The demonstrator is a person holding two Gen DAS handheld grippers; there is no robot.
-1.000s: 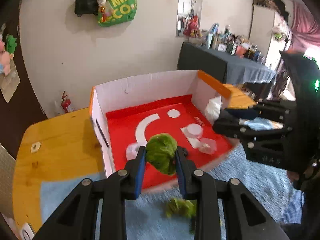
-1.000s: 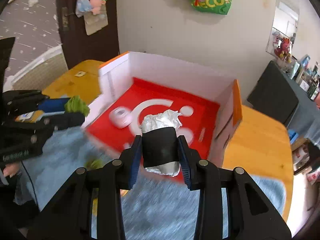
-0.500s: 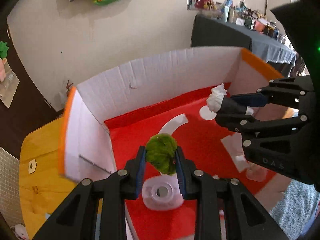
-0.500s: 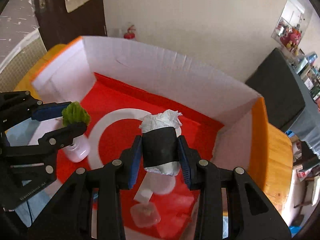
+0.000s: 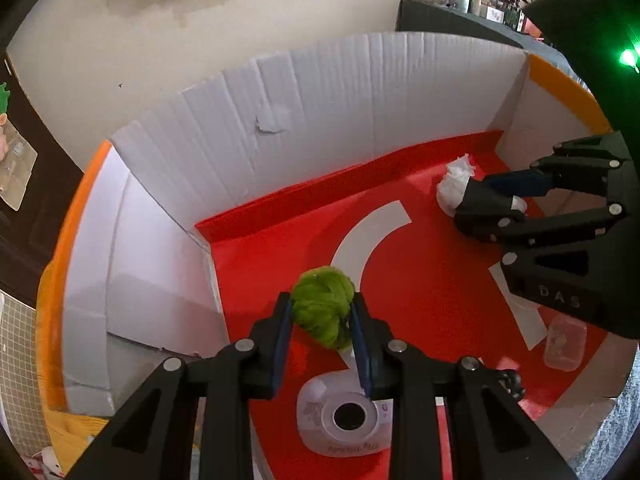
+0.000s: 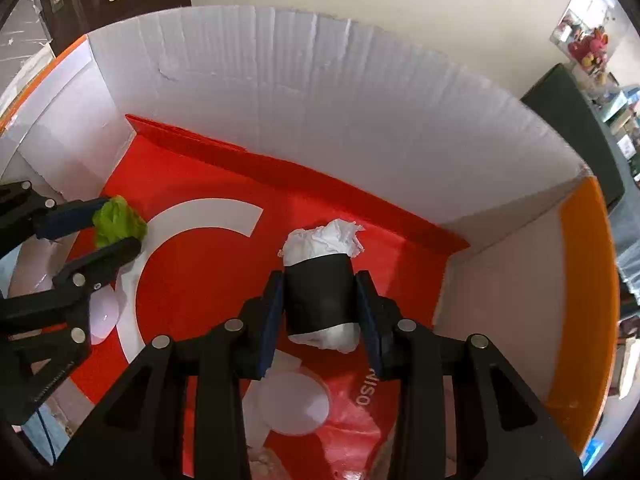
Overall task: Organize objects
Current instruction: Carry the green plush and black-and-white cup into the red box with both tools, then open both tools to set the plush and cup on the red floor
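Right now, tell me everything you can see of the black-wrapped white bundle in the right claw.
The white crumpled paper bundle with a wide black band sits clamped between the fingers of the right claw, held above the red floor of the white cardboard box. The dark sleeve wraps its middle; ruffled white paper sticks out the far end and a smooth white end shows nearer the camera. It looks soft. Only the claw visibly touches it.

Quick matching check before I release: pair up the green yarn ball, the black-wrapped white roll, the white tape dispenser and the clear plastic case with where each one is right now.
Things:
1. green yarn ball
2. black-wrapped white roll
3. white tape dispenser
4. clear plastic case

Places:
A. lying on the red box floor, below the right gripper
B. between the right gripper's fingers
C. between the left gripper's fingers
D. lying on the red floor, under the left gripper

Pairs: 1-C, 2-B, 3-D, 4-A
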